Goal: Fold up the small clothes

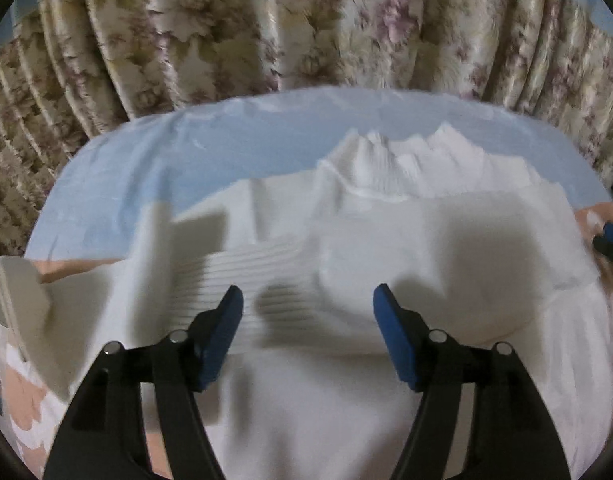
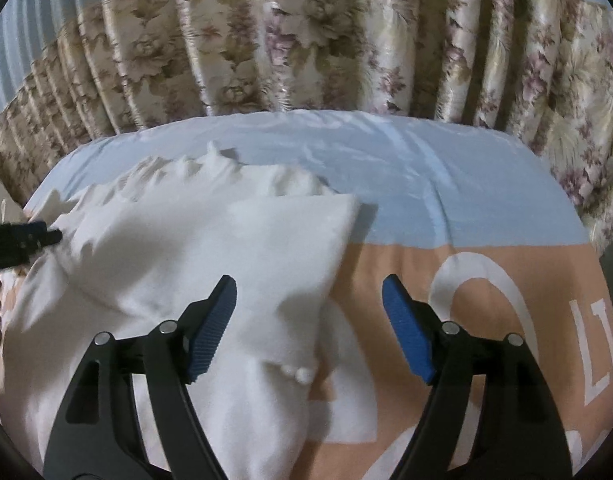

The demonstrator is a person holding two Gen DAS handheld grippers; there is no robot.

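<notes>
Left wrist view: at the bottom of the frame the left tool (image 1: pixel 308 296) hangs with its two blue pads spread wide and nothing between them. Just beyond it a white garment (image 1: pixel 386 248) lies spread across the middle of the frame, with a ribbed cuff (image 1: pixel 242 276) under the left pad and a frilly ribbed collar (image 1: pixel 390 160) at its far side. A pale, blurred flat piece (image 1: pixel 18 292) shows at the left edge; I cannot tell what it is. The garment rests on a bed sheet (image 1: pixel 186 152), light blue farther off and peach with white shapes nearer. A flowered curtain (image 1: pixel 266 20) fills the top.

Right wrist view: the right tool (image 2: pixel 309 294) is likewise wide open and holds nothing. The garment (image 2: pixel 186 248) lies at lower left, its edge running between the pads; peach sheet (image 2: pixel 406 264) with white lettering lies to the right. The other tool (image 2: pixel 22 240) shows at the left edge, at the garment's side.
</notes>
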